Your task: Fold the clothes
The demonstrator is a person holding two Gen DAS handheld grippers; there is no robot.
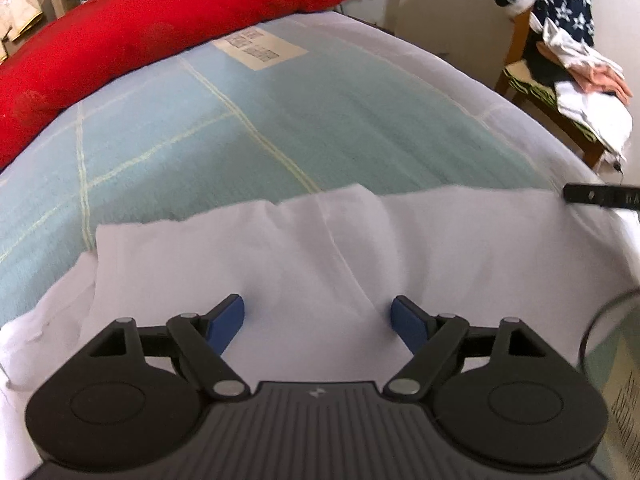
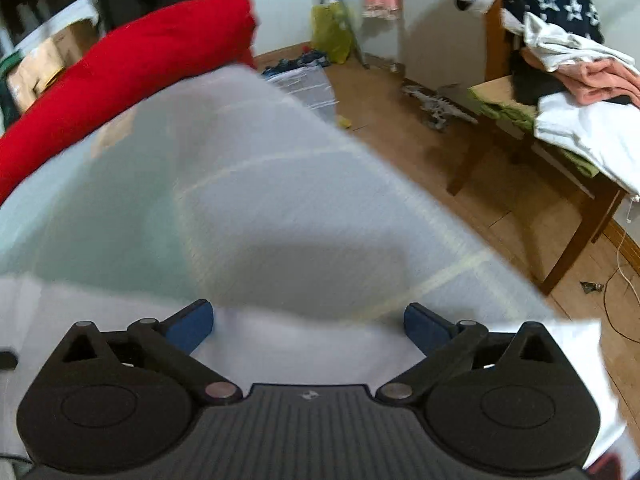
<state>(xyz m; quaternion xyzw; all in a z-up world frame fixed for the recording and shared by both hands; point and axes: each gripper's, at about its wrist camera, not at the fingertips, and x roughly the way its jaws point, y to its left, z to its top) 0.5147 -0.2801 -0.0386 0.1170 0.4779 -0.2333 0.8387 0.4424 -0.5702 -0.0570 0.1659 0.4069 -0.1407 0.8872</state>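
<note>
The white garment (image 1: 304, 248) lies spread on the bed (image 1: 224, 128), at its near edge, on top of the pale blue checked bed cover. Its long axis runs side to side across the left wrist view, parallel to the near edge of the bed; one straight edge faces the far side of the bed, with a small raised peak near the middle. A seam runs from that peak diagonally toward the near side. Which end is the collar or the hem cannot be told.

The left gripper (image 1: 318, 322) is held low over the garment, jaws apart, blue pads clear of each other with bare white cloth showing between them. Nothing is clamped; whether the tips touch the cloth cannot be told.

The right gripper (image 2: 308, 326) stands over the right end of the garment (image 2: 304, 344), near the corner of the bed, jaws spread wide. No cloth is pinched between the pads. The view is blurred.

The garment is plain white, thin, softly rumpled, with shallow folds on the left portion.

Noted beside the bed: a red blanket (image 1: 132, 36) along the far side, and a wooden chair (image 2: 560, 184) heaped with clothes.
</note>
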